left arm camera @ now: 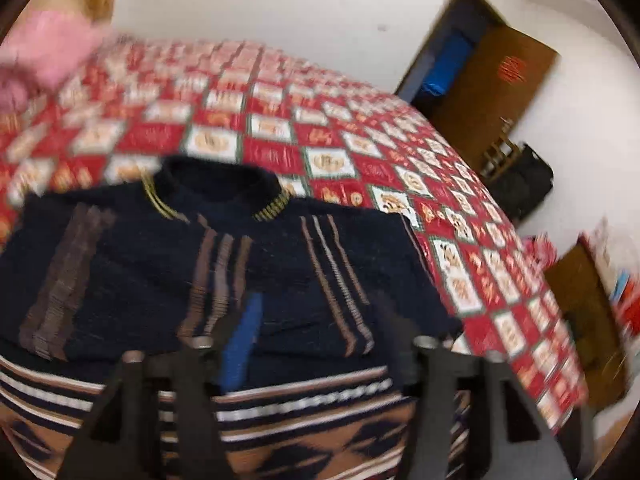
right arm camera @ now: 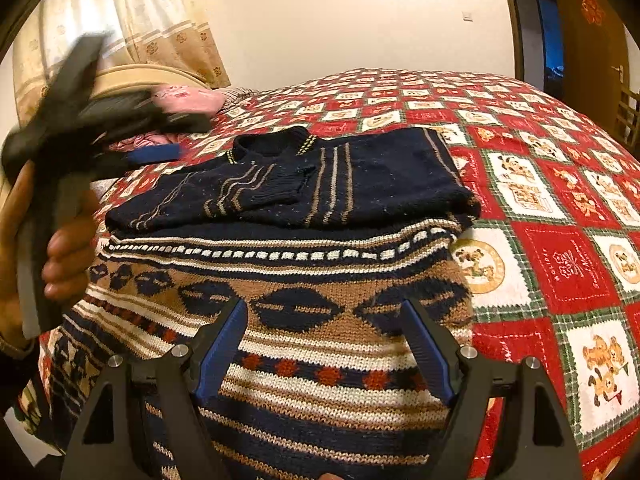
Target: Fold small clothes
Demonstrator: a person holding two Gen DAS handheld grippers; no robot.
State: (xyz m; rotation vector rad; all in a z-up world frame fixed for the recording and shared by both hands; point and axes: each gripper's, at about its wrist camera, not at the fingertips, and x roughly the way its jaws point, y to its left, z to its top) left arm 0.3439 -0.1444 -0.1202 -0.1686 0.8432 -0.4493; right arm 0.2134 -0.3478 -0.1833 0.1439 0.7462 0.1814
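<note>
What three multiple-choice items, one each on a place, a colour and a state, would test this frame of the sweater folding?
1. Where do the sweater's sleeves lie?
A. Folded in over the chest
B. Spread out to the sides
C. Hanging off the bed

2. What colour is the sweater's chest?
A. Pink
B. Dark navy
C. Green

3. How does the right gripper stand?
A. Shut on the hem
B. Shut on a sleeve
C. Open, holding nothing

Answers:
1 A: on the sweater a sleeve crosses the chest, and the sides are tucked in.
2 B: the chest is dark navy with thin tan stripes, above a tan patterned band.
3 C: the right gripper has its fingers spread over the knit with nothing between them; the left gripper stands open too.
</note>
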